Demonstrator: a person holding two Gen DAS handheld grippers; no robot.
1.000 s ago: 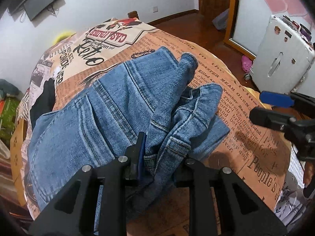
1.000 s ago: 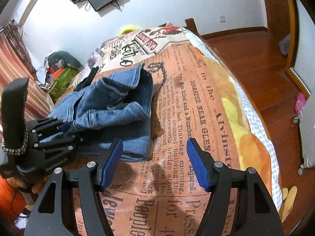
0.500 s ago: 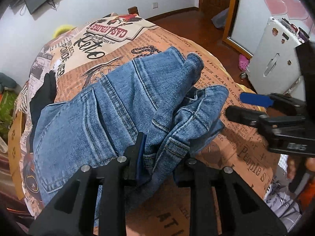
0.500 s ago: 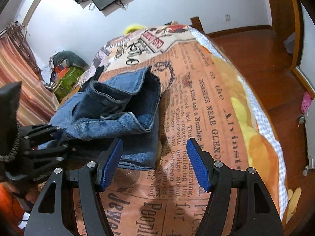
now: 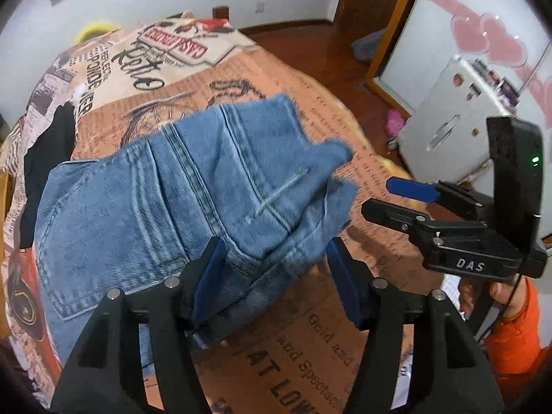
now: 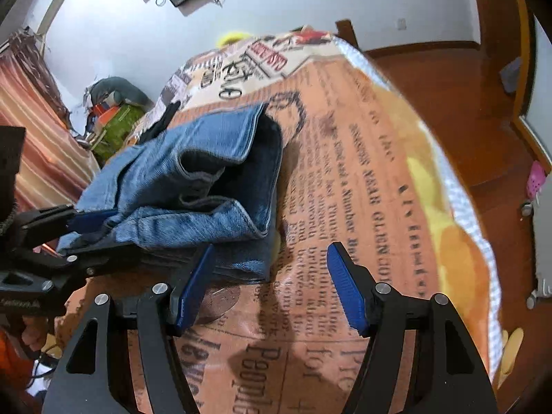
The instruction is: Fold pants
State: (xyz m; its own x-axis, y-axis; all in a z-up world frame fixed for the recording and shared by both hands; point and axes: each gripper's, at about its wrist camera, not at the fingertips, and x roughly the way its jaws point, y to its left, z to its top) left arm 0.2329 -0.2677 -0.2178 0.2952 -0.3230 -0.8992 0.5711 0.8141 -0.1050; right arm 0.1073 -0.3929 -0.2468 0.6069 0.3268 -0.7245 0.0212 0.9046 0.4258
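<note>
Blue jeans (image 5: 193, 200) lie folded in layers on the newspaper-print bed cover (image 5: 345, 327). My left gripper (image 5: 276, 276) hovers over their near edge and its jaws are opening. The denim fold still sits between the blue pads, but they do not press on it. In the right wrist view the jeans (image 6: 207, 179) show an open, loose fold at their right end, and the left gripper (image 6: 86, 238) straddles their near left edge. My right gripper (image 6: 269, 286) stands open just beside the jeans' near right corner, over bare cover, with nothing between its fingers. It also shows as the right gripper (image 5: 377, 195) in the left wrist view.
A black garment (image 5: 45, 158) lies on the bed's far left. A white suitcase (image 5: 459, 138) stands on the wooden floor (image 6: 448, 103) beyond the bed's right edge. A striped curtain (image 6: 38, 138) and a green bag (image 6: 117, 120) are on the left. An orange sleeve (image 5: 514, 331) holds the right gripper.
The left jaws have spread off the bunched denim they pinched, and the fold has dropped flatter onto the pile. The left gripper has risen a little. The right gripper stays put and open.
</note>
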